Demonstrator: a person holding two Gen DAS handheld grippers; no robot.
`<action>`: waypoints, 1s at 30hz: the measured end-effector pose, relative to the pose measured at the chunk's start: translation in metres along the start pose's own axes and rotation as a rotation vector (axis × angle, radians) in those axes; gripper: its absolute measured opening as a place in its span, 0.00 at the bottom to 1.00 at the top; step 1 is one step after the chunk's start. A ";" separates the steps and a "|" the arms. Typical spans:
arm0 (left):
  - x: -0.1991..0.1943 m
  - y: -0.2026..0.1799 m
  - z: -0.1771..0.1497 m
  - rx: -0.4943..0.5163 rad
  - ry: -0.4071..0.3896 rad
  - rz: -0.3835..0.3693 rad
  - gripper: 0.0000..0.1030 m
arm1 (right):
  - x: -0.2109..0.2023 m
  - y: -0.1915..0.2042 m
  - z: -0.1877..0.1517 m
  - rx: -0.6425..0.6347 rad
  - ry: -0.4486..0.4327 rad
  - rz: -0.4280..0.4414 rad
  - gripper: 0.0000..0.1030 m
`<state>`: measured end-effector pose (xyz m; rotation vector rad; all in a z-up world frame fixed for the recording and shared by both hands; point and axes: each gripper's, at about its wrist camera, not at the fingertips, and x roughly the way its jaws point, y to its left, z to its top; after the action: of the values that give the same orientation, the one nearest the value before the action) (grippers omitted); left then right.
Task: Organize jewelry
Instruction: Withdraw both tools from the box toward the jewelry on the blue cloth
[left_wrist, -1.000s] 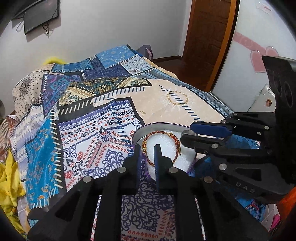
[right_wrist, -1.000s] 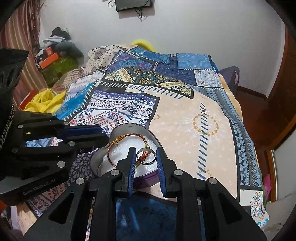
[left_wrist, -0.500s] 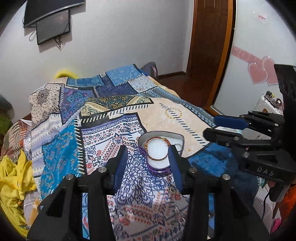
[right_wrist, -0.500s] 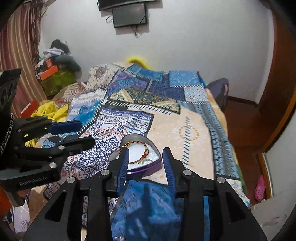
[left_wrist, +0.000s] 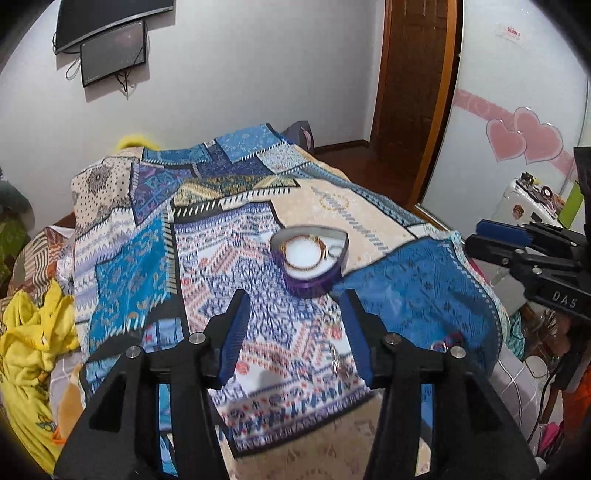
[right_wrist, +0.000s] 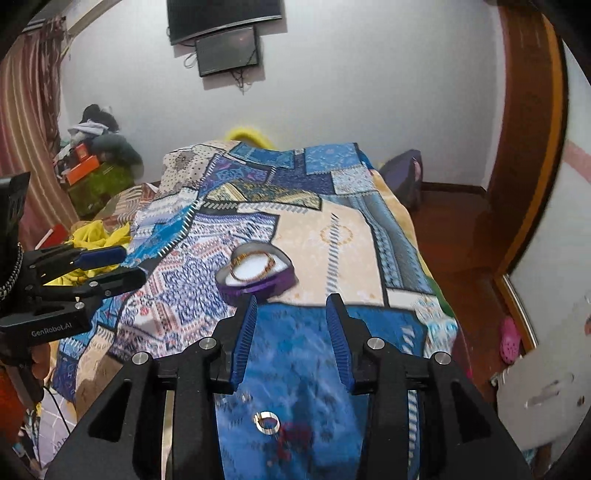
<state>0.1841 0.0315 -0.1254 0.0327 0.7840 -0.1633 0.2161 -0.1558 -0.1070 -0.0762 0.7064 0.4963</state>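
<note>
A bracelet (left_wrist: 303, 248) is already laid in the heart-shaped box (left_wrist: 309, 284) on the bed (right_wrist: 354, 254) ahead of both spread, empty tongs (left_wrist: 295, 328) (right_wrist: 291, 332), while a ring (right_wrist: 266, 421) beneath the right tongs remains to be stowed.

Bed (left_wrist: 122, 266) covered by a patchwork-print spread (right_wrist: 332, 206) in blue, cream and purple. Near the middle of the spread sits a heart-shaped purple box (left_wrist: 309, 258), lid off, white lining exposed (contents blurred, a bracelet visible). On the blue patch at the near end lie a silver ring (right_wrist: 266, 421) and, touching it, a small red item, indistinct. Yellow cloth (left_wrist: 29, 343) lies bunched at the bed's left edge.
</note>
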 end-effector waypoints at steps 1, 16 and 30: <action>0.000 0.000 -0.003 -0.003 0.007 -0.002 0.49 | -0.002 -0.001 -0.003 0.005 0.002 -0.006 0.35; 0.008 -0.008 -0.052 -0.011 0.111 -0.009 0.49 | 0.008 -0.003 -0.068 0.087 0.126 -0.008 0.35; 0.020 -0.006 -0.070 -0.064 0.155 -0.059 0.49 | 0.037 0.007 -0.090 0.057 0.196 0.049 0.35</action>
<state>0.1477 0.0294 -0.1890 -0.0390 0.9450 -0.1930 0.1829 -0.1546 -0.1985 -0.0542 0.9154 0.5196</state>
